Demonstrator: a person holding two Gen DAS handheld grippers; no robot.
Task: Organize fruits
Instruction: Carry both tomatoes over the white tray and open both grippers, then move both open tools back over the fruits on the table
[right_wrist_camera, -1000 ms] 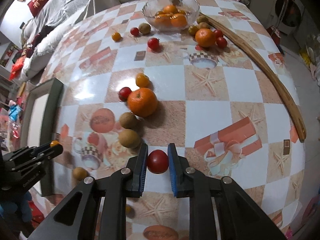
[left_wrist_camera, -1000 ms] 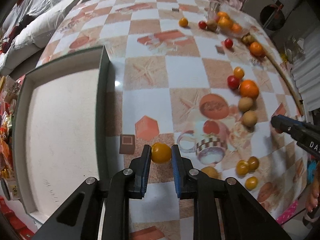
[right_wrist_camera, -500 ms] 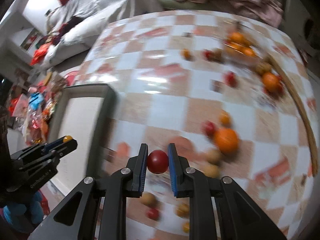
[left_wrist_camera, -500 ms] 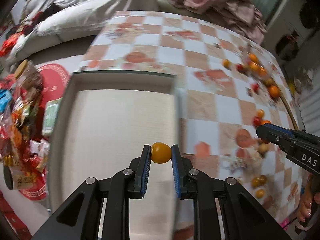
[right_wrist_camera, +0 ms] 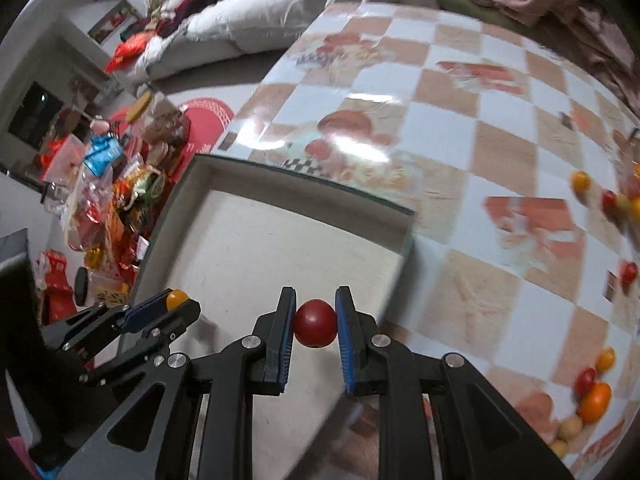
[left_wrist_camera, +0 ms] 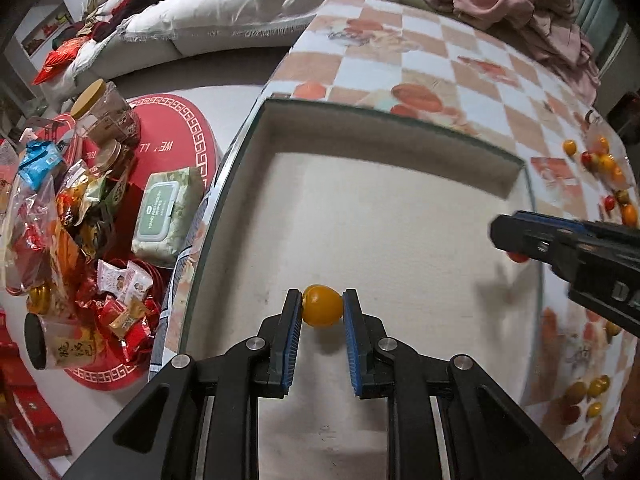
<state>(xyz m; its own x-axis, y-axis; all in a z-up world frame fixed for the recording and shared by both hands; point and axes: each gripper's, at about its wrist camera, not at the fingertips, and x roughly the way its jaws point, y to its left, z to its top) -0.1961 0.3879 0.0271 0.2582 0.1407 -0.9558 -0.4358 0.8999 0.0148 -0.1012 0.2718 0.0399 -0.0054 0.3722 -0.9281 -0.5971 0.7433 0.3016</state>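
Left claw [left_wrist_camera: 322,312]: pinching a yellow fruit [left_wrist_camera: 322,306], above the tray [left_wrist_camera: 360,128].
Right claw [right_wrist_camera: 315,322]: pinching a red fruit [right_wrist_camera: 315,323], over the tray's right edge.
Tray: no fruit inside yet.
Left to do: many fruits [right_wrist_camera: 595,396] lie on the table [right_wrist_camera: 500,160], far right of both claws.

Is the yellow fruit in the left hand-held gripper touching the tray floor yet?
Cannot tell. The left wrist view shows the yellow fruit pinched in the left hand-held gripper over the tray, but looking from above hides any gap beneath it.
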